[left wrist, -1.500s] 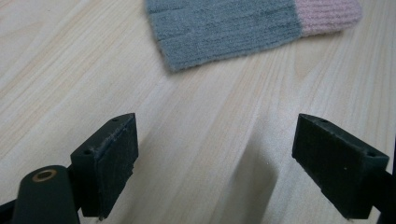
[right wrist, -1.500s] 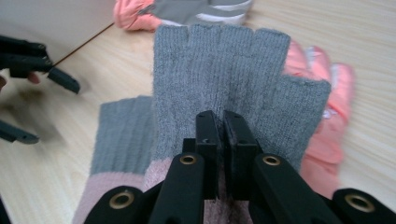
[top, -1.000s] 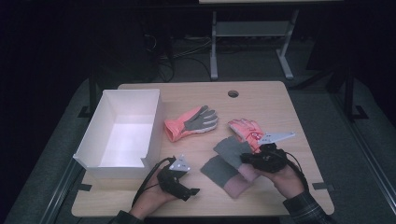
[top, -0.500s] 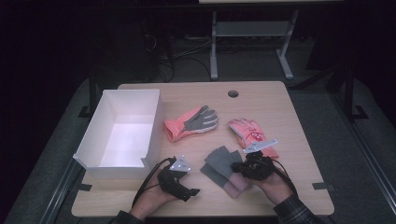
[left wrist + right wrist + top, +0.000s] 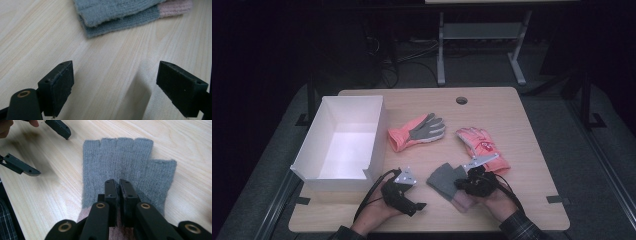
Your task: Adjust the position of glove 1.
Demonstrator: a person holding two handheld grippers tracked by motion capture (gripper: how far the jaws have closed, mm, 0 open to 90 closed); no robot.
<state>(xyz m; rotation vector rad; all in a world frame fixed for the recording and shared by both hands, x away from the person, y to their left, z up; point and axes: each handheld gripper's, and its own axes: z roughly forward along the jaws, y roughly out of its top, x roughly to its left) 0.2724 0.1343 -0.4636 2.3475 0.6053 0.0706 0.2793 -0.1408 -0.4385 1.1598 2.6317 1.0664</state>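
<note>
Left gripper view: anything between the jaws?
No, the left gripper has its jaws wide apart over bare table, with the grey glove lying well beyond them.

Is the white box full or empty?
Empty. The white box shows a bare white floor inside, while the gloves lie outside on the table.

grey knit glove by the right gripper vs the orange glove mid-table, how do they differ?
The grey knit glove has cut-off finger ends and a pale pink cuff; the orange glove has full fingers and a grey palm. The grey one lies at the near edge with the right gripper shut on it; the orange one lies untouched beside the white box. Both lie flat on the table.
</note>
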